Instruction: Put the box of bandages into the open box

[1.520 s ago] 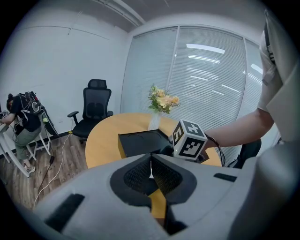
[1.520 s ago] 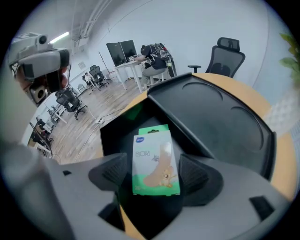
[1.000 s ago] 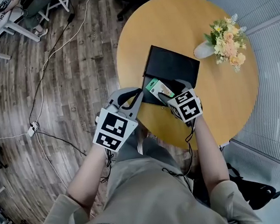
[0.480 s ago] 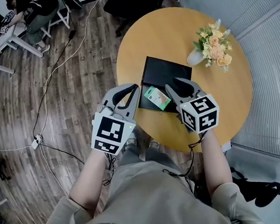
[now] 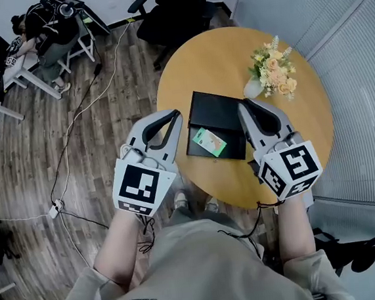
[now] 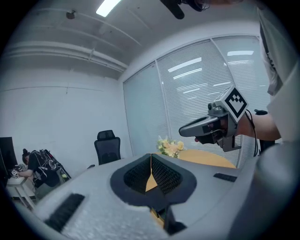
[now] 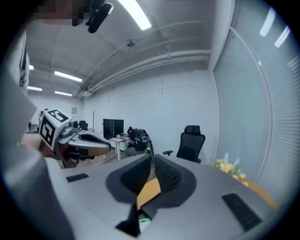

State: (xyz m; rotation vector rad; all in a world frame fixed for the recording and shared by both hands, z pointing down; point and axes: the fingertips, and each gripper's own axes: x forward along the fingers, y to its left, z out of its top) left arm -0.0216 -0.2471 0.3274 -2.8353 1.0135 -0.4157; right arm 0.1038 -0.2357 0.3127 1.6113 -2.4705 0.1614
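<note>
Box of bandages point(image 5: 210, 142) lying flat in the open box point(image 5: 226, 104) on the table point(image 5: 230, 49). Likely light, stiff card, easily dented; best pinched across narrow sides. Left gripper point(image 5: 175, 115) and right gripper point(image 5: 243, 105): fingers pressed together, empty.

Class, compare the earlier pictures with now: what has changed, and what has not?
The left gripper and right gripper rose away from the table; the right, empty, has just been closing its jaws. The bandage box remains in the open box; flowers unmoved.
</note>
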